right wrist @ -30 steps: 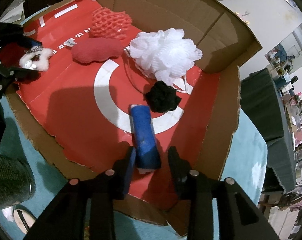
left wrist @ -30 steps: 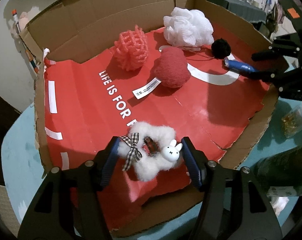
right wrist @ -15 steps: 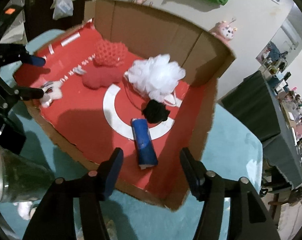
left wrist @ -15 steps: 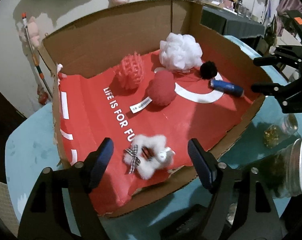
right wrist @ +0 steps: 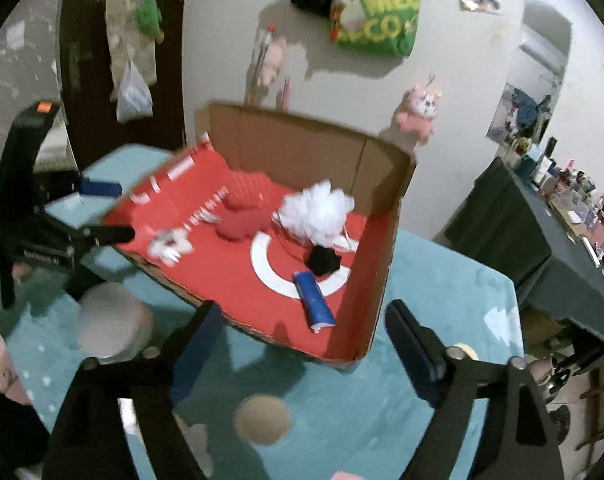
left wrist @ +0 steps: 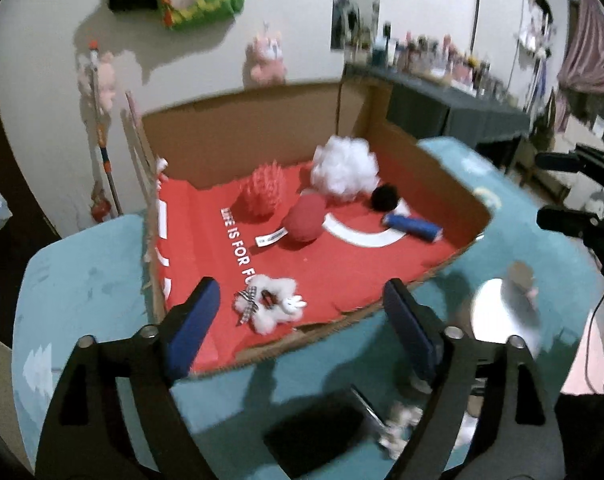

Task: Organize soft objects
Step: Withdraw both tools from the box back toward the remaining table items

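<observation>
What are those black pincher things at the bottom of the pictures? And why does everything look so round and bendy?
Those pinchers are grippers, a kind of big tweezers. A person holds one in each hand. Each has a small camera looking along its two fingers, and its wide lens bends the picture.

One picture comes from the left gripper, the other from the right gripper. Both are open and hold nothing.

On the blue table sits a cardboard box with a red floor. Inside lie soft things: a white fluffy toy with a checked bow near the front edge, a pink knobbly ball, a red plush with a white tag, a white puff, a black pom-pom and a blue roll. The blurry things on the table in front of the box I cannot make out.
</observation>
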Demonstrator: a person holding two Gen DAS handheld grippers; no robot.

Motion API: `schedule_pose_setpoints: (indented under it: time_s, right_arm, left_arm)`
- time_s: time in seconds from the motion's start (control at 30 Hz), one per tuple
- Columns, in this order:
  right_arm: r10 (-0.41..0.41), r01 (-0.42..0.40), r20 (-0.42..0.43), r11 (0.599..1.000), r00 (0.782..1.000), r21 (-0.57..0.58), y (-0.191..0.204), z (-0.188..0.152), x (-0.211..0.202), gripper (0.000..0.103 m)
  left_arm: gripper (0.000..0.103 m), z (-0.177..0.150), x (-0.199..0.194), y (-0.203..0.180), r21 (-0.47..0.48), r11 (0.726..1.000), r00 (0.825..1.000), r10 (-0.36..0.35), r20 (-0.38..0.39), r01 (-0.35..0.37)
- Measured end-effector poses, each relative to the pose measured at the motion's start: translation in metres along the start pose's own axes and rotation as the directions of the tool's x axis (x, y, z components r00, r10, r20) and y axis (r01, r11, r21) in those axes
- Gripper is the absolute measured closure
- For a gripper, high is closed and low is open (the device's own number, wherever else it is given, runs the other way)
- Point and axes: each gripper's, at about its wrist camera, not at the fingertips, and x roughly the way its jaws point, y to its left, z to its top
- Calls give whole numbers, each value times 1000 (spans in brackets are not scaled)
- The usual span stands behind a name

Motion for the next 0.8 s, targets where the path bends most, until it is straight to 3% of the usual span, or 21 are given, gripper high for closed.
schedule_pose_setpoints:
  time_s: [0.17, 0.43, 0.7, 0.8]
  right_arm:
    - [4, -7, 130, 1000, 992, 25, 20, -21, -53, 0]
    - [-57, 35, 229, 994, 972, 99, 46, -68, -98, 0]
    - [-120, 67, 254, 976, 960, 206, 58, -120, -104, 0]
    - [-114, 57, 250, 973, 962, 225, 63, -134, -96, 0]
  left_arm:
    - [8, -26, -53, -23, -40, 999, 990, 19, 139, -14]
    - [7, -71, -104, -65, -72, 997, 961, 56, 272, -38]
    - [6, -114, -115, -93, -112, 991, 944, 100, 316, -67]
    - [6, -129, -109, -100, -130, 989, 947, 106, 303, -69]
